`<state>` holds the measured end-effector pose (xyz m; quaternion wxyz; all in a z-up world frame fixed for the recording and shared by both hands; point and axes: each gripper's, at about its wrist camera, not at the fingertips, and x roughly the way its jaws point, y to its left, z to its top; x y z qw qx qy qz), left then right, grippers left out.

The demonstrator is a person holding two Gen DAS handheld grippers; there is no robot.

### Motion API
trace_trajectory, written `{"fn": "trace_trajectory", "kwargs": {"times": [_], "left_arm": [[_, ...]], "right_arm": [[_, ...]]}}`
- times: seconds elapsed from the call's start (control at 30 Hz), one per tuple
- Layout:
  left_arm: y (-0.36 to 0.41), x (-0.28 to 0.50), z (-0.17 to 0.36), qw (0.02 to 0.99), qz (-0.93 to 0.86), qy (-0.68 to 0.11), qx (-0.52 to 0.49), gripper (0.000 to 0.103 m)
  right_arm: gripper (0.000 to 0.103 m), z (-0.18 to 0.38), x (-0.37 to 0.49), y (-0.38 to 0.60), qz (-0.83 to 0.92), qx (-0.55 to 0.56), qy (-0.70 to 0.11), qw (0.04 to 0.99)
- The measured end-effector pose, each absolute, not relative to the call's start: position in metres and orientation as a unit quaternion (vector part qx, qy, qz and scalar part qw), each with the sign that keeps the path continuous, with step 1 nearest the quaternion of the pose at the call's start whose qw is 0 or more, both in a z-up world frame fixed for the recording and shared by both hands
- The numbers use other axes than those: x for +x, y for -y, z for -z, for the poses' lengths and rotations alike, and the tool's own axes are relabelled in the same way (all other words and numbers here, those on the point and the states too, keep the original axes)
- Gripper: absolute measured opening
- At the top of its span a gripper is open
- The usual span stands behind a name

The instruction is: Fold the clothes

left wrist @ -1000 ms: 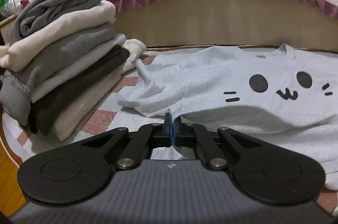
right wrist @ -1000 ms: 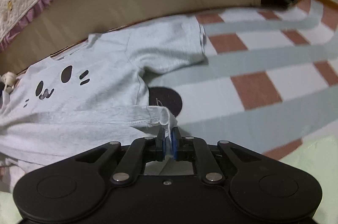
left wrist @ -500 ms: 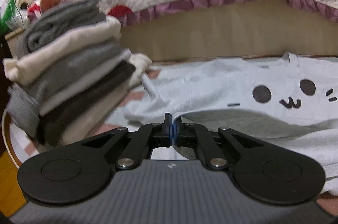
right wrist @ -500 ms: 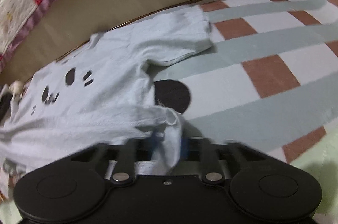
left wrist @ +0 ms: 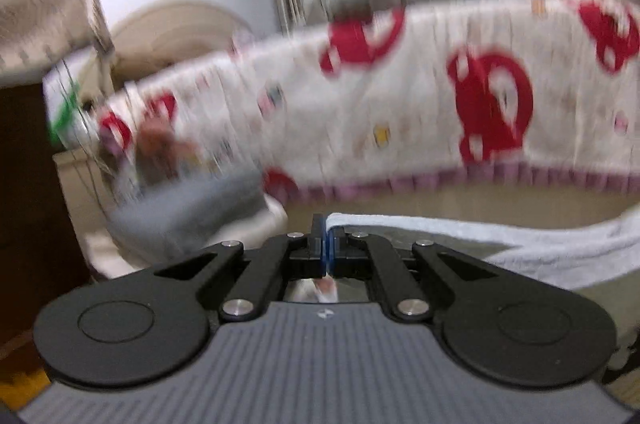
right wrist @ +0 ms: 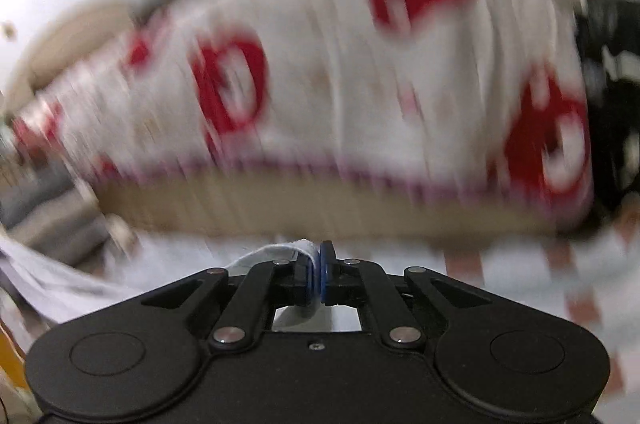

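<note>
Both views are blurred by motion. My left gripper [left wrist: 325, 240] is shut on the hem of the pale grey T-shirt [left wrist: 520, 244], whose edge stretches away to the right, lifted off the mat. My right gripper [right wrist: 320, 264] is shut on the other corner of the same T-shirt [right wrist: 60, 288], which hangs off to the left. The shirt's cat-face print is hidden.
A white quilt with red shapes [left wrist: 440, 112] drapes over a bed straight ahead, above a beige side panel [right wrist: 320, 212]. A stack of folded clothes [left wrist: 188, 212] stands at the left. The checked mat [right wrist: 560, 264] shows at the right. A dark cabinet [left wrist: 32, 204] stands far left.
Both grippers have risen and tilted upward, lifting the shirt's hem off the mat. The views now face the bed and window instead of the flat shirt.
</note>
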<state>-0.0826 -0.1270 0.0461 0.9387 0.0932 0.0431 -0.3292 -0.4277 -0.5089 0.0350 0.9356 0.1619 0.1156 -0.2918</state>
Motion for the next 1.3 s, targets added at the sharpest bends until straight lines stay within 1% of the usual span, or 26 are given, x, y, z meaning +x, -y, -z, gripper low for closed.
{"fn": "trace_trajectory", "kwargs": {"times": [0.07,0.1,0.17,0.23,0.3,0.4,0.5,0.67,0.8,0.83,0.9,0.97,1.03,1.1,1.23,1.3], "left_arm": [[0.091,-0.09,-0.064,0.932,0.348,-0.052,0.082,0.001],[0.074,-0.095,-0.069,0.928,0.36,-0.062,0.078,0.001],[0.043,-0.103,-0.07,0.918,0.378,-0.083,0.083,0.001],[0.027,-0.113,-0.053,0.912,0.378,-0.108,0.12,0.001],[0.019,-0.121,-0.032,0.903,0.378,-0.139,0.149,0.001],[0.015,-0.127,-0.006,0.891,0.384,-0.178,0.164,0.001],[0.015,-0.132,0.004,0.883,0.391,-0.203,0.163,0.001],[0.006,-0.141,0.01,0.883,0.381,-0.219,0.164,0.001],[0.001,-0.132,0.018,0.881,0.372,-0.246,0.157,0.001],[0.0,-0.131,0.016,0.88,0.376,-0.249,0.15,0.001],[-0.003,-0.134,0.012,0.88,0.378,-0.246,0.147,0.001],[-0.006,-0.137,0.011,0.883,0.373,-0.24,0.154,0.001],[-0.01,-0.136,0.015,0.885,0.359,-0.248,0.162,0.001],[-0.017,-0.129,0.019,0.882,0.359,-0.271,0.142,0.001],[-0.017,-0.13,0.018,0.875,0.376,-0.273,0.134,0.002],[-0.01,-0.127,0.017,0.878,0.38,-0.258,0.138,0.002]], "right_arm": [[0.002,-0.076,-0.444,0.5,0.257,0.182,-0.08,0.946],[0.002,-0.085,-0.451,0.494,0.244,0.187,-0.089,0.948],[0.002,-0.085,-0.462,0.48,0.235,0.184,-0.136,0.945],[0.002,-0.065,-0.471,0.473,0.232,0.205,-0.202,0.929],[0.002,-0.032,-0.482,0.474,0.229,0.256,-0.26,0.902],[0.002,0.017,-0.503,0.481,0.224,0.35,-0.301,0.858],[0.002,0.031,-0.517,0.481,0.205,0.386,-0.293,0.85],[0.002,0.018,-0.541,0.462,0.158,0.388,-0.231,0.878],[0.002,0.046,-0.552,0.454,0.163,0.414,-0.261,0.857],[0.002,0.047,-0.556,0.455,0.158,0.426,-0.249,0.855],[0.002,0.04,-0.566,0.458,0.137,0.447,-0.2,0.861],[0.002,0.03,-0.573,0.454,0.119,0.44,-0.169,0.874],[0.002,0.039,-0.571,0.449,0.118,0.442,-0.195,0.867],[0.002,0.051,-0.57,0.446,0.119,0.452,-0.216,0.857],[0.002,0.054,-0.578,0.449,0.109,0.467,-0.189,0.857],[0.002,0.054,-0.575,0.453,0.11,0.466,-0.189,0.857]]}}
